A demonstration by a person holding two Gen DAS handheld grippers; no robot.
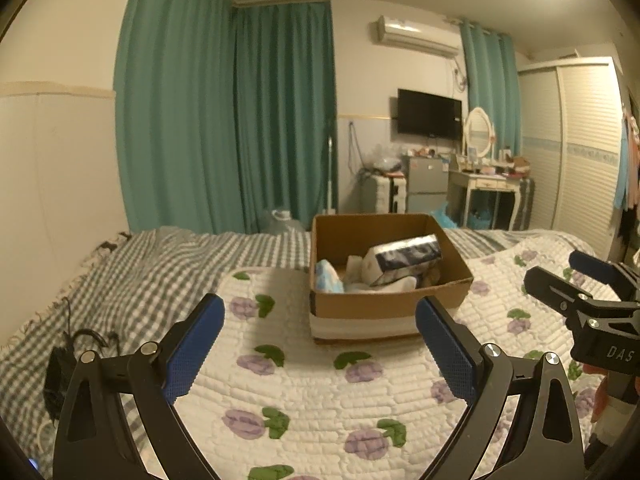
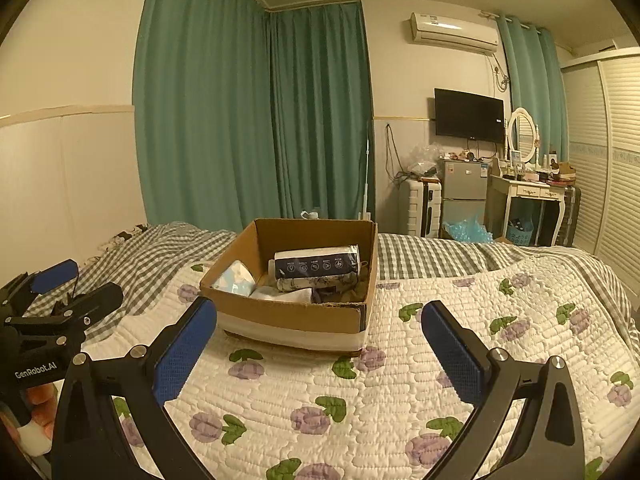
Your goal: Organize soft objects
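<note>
A brown cardboard box (image 1: 384,304) stands on the flowered quilt (image 1: 304,400); it also shows in the right wrist view (image 2: 296,316). Inside lie a dark blue and white tissue pack (image 1: 404,262) (image 2: 316,266), a light blue soft pack (image 1: 328,278) (image 2: 234,282) and white soft items (image 2: 284,294). My left gripper (image 1: 320,340) is open and empty, held above the quilt just in front of the box. My right gripper (image 2: 320,344) is open and empty, also in front of the box. Each gripper shows at the edge of the other's view (image 1: 560,276) (image 2: 76,284).
A grey checked blanket (image 1: 132,280) covers the far and left part of the bed. A black charger with cable (image 1: 60,368) lies at the left. Beyond the bed are green curtains (image 2: 256,120), a suitcase, a small fridge (image 2: 464,196), a dressing table (image 2: 528,196) and a wardrobe.
</note>
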